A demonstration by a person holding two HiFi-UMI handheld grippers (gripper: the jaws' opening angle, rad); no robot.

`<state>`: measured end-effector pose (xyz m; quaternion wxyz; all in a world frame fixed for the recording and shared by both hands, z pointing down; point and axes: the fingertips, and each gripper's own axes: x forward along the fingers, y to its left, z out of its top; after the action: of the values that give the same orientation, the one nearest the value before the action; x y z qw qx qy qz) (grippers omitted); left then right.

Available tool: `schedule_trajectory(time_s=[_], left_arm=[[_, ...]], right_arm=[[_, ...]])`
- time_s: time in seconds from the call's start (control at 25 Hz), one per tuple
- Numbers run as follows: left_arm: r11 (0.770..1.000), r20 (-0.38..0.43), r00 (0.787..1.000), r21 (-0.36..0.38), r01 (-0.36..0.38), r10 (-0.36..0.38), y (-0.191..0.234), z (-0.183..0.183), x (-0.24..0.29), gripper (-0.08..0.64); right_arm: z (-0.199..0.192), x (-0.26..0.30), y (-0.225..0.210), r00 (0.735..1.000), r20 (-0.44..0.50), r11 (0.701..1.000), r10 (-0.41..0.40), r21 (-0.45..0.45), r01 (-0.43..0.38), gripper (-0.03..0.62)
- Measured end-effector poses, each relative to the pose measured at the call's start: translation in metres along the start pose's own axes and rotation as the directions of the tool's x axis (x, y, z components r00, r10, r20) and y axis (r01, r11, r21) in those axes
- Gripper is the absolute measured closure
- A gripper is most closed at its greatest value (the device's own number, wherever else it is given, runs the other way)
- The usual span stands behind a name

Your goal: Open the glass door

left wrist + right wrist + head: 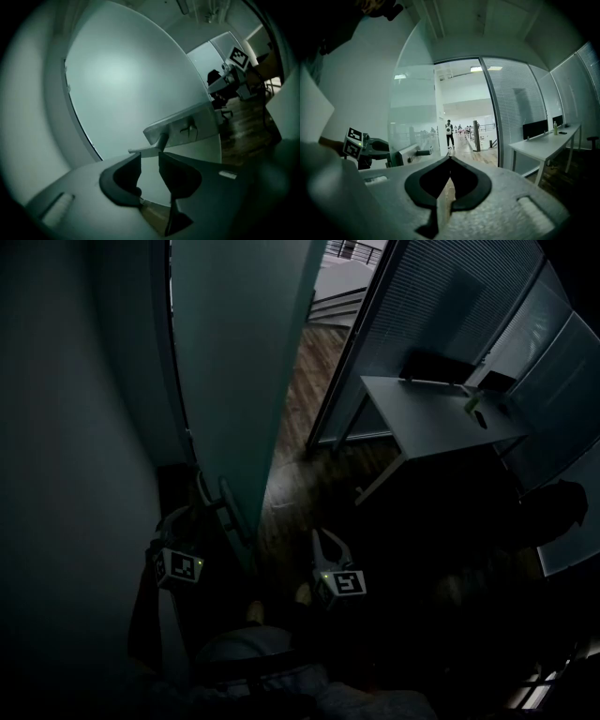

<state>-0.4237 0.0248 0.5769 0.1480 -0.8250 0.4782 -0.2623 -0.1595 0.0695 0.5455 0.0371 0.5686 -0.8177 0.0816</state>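
Observation:
The frosted glass door (239, 362) stands ajar with its free edge toward me. In the left gripper view its metal lock plate (183, 127) carries a lever handle (143, 150), which lies crosswise right at my left gripper's (150, 157) tips. The jaws stand apart, with bare glass showing in the gap below the lever. From the head view the left gripper (199, 510) is at the handle (228, 498). My right gripper (450, 160) is shut on nothing and hangs right of the door edge, facing the doorway; the head view has the right gripper (328, 538) low in the middle.
A plain wall (75, 427) closes in the left side. A glass partition with blinds (441, 306) and a white desk (431, 413) stand to the right. Wooden floor runs through the doorway, where a person (449, 133) stands far off in a lit hall.

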Motion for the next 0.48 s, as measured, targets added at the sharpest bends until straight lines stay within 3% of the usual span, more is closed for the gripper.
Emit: schedule_trajectory(time_s=[0.16, 0.48], left_arm=[[0.976, 0.053, 0.998, -0.216, -0.018, 0.031, -0.003, 0.003, -0.010, 0.483], [0.875, 0.130, 0.987, -0.484, -0.018, 0.093, -0.003, 0.034, -0.033, 0.555]], right_arm=[[-0.001, 0.004, -0.001, 1.000, 0.002, 1.000, -0.002, 0.001, 0.002, 0.590], [0.003, 0.005, 0.003, 1.000, 0.015, 1.000, 0.009, 0.004, -0.009, 0.589]])
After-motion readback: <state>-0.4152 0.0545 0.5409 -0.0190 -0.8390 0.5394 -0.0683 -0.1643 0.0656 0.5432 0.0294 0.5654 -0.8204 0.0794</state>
